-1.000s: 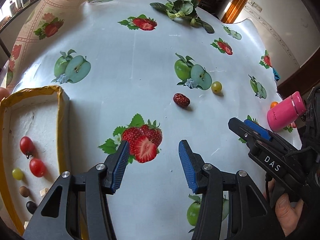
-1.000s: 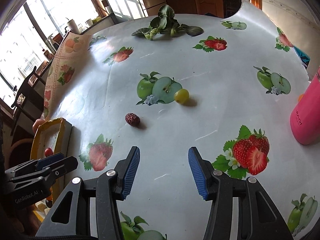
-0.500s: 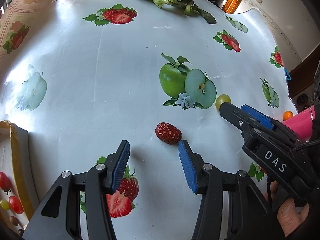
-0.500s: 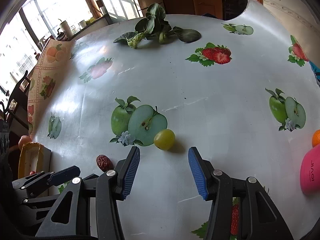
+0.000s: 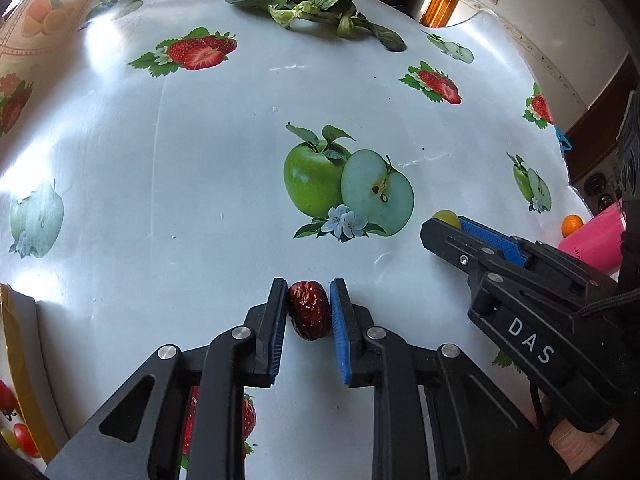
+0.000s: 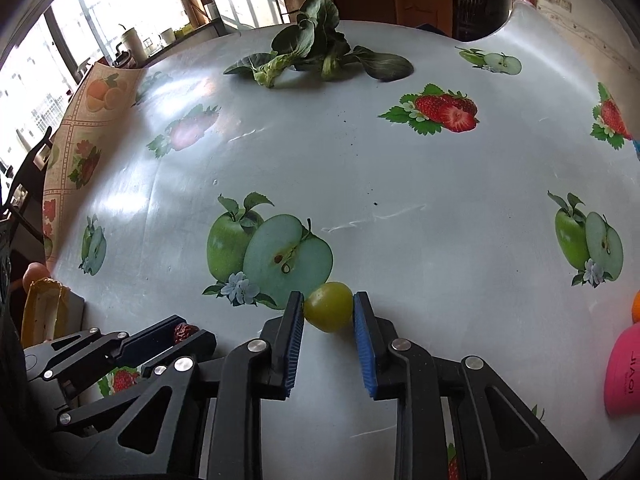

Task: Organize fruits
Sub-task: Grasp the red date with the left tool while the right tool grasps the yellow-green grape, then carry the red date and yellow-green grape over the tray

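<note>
Red date (image 5: 309, 311) on tablecloth (image 5: 200, 168), pinched between blue pads of left gripper (image 5: 308, 294). Green grape (image 6: 329, 311) just right of printed apple, clamped by right gripper (image 6: 327, 307). Both grasps look closed on fruit. Advice: squeeze lightly, grape is soft; lift straight up, avoid rolling. Yellow-rimmed tray (image 5: 16, 360) at left, likely destination. Pink bottle (image 6: 624, 372) at right; keep clear.

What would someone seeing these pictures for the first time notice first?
Probably the two grips low in each view: the left hand-held gripper closed around a wrinkled red date, and the right hand-held gripper around a green grape. Next, the tablecloth with its printed apples and strawberries, and the leafy greens at its far edge.
</note>
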A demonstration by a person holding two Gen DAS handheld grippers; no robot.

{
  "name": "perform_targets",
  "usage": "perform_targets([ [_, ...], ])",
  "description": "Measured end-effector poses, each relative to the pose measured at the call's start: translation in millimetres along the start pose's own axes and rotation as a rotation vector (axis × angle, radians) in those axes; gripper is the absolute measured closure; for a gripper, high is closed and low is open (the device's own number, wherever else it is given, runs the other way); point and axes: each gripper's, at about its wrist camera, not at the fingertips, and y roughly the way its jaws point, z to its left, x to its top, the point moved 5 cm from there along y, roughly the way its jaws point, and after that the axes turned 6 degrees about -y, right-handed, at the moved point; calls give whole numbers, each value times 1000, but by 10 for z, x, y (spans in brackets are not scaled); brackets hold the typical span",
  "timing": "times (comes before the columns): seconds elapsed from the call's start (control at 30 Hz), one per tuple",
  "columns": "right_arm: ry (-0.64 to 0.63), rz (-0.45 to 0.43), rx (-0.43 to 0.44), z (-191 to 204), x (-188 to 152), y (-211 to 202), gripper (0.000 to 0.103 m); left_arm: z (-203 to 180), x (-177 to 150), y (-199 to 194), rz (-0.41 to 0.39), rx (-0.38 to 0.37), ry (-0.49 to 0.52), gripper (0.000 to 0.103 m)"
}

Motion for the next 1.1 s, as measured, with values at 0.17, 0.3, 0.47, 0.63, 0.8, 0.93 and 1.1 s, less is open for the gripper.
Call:
perform_targets([
  [0.17, 16, -14, 14, -26, -112, -145, 78, 142, -102, -112, 4, -76, -67, 85],
  [0.3, 40, -19, 37, -30, -200, -254, 78, 195, -172, -273, -15, -97, -88, 85],
  [0.47, 61, -28, 80, 78, -315, -425, 78, 279, -259, -506, -37, -70, -103, 85],
  [0.63, 36, -34, 110, 319, -401, -604, 78, 426, -389, -747, -57, -11, -108, 85],
  [0.8, 9, -45, 138, 589, -474, -797, 78, 586, -562, -975, -73, 38, -117, 85],
  [0.93, -14, -48, 160, 822, -533, -909, 78, 746, -684, -1142, -84, 74, -131, 85],
  [1.1, -50, -47, 181, 1129, -609, -1012, 78, 957, -784, -1346, -104, 115, -150, 85],
])
